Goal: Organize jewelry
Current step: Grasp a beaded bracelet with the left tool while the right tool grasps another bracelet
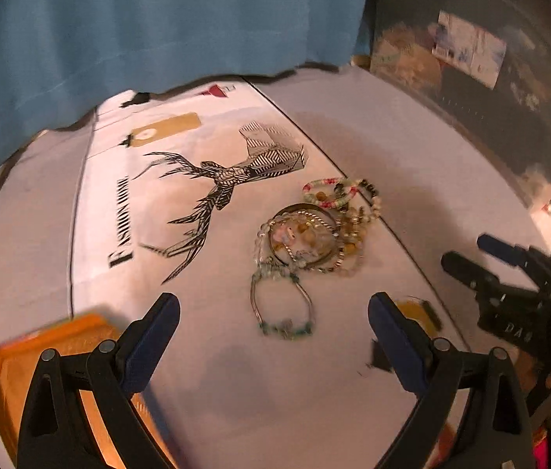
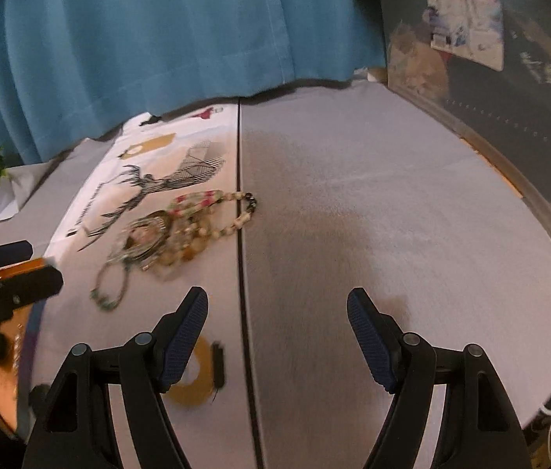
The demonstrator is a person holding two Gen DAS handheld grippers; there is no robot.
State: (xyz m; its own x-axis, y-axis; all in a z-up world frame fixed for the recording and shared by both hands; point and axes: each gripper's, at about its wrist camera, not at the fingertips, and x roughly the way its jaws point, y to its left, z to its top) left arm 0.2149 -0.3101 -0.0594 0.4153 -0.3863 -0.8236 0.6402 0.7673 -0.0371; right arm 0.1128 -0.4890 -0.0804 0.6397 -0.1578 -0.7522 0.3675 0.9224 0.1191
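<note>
Several bracelets [image 1: 314, 230] lie heaped on our bench [image 1: 392, 164], the pile's long axis running away from us. Both our left hand-held gripper [image 1: 273, 336] and right hand-held gripper [image 2: 277, 336] hover spread, empty.

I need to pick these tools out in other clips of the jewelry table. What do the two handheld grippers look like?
Both look alike. The left gripper and the right gripper each have two matte black plastic arms with triangular cut-outs and round silver pivot pins. Each arm ends in a dark blue ribbed pad. Seen from the left wrist camera, the right gripper's black body carries pale embossed lettering, too blurred to read.
</note>
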